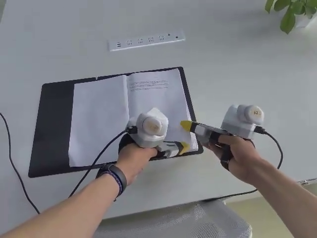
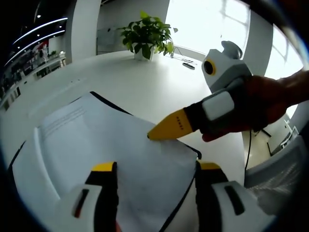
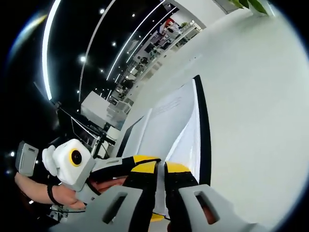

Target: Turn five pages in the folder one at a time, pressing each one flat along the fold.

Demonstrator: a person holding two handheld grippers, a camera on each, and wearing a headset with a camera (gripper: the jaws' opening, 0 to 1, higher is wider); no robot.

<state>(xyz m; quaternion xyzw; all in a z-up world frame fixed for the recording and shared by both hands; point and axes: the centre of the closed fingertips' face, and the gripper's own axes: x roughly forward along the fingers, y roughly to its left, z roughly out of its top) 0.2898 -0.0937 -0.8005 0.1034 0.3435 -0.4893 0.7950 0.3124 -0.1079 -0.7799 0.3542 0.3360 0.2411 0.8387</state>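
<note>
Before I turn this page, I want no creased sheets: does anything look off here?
Nothing looks damaged or spilled. The right page has its outer edge lifted off the folder, seemingly pinched in the right tool; normal for a turn.

Open table point(image 1: 237, 64) is left to the right of the folder point(image 1: 54, 129); on its left, only a thin cable point(image 1: 12, 163) is crossed. Beyond the far edge, passage is narrowed by a power strip point(image 1: 146, 41). A plant point(image 1: 290, 12) is kept to the far right corner. The folder's near right corner is crowded by the left gripper point(image 1: 182, 147) and right gripper point(image 1: 186, 125), close together.
</note>
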